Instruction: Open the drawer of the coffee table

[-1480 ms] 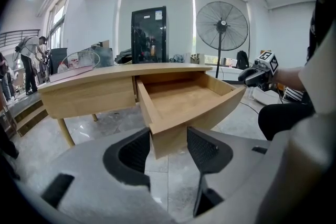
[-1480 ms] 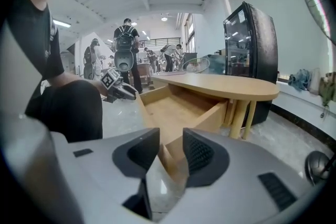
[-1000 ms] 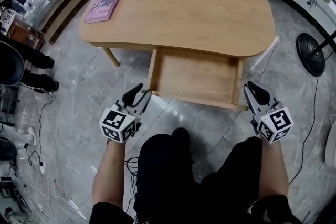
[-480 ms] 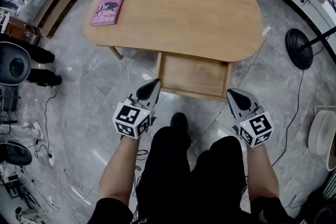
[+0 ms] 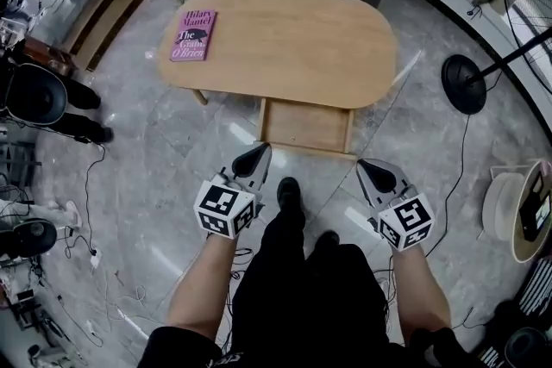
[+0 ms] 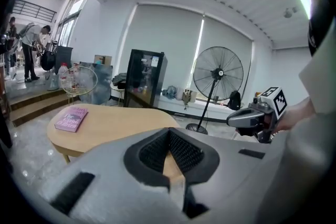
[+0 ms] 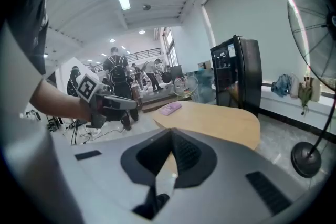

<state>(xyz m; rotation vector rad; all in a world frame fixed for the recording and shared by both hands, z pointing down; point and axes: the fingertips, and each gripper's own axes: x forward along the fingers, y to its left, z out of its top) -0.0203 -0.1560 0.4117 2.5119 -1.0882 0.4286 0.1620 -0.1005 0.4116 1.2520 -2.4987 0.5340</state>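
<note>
Standing open on the coffee table's (image 5: 293,47) near side, the drawer (image 5: 307,127) lies far of and between both grippers. Left gripper (image 5: 257,156) and right gripper (image 5: 371,171): jaws pressed together, empty, not touching it. Left looks slightly nearer the drawer front.

Pink book (image 5: 194,35) lying on the wooden tabletop (image 5: 302,43); its cover reads "Hilary Mantel, The Giant, O'Brien".

One table (image 5: 293,39), one drawer (image 5: 306,127), one book (image 5: 194,35), two tools (image 5: 261,152) (image 5: 368,166), seemingly one fan (image 5: 464,84).
</note>
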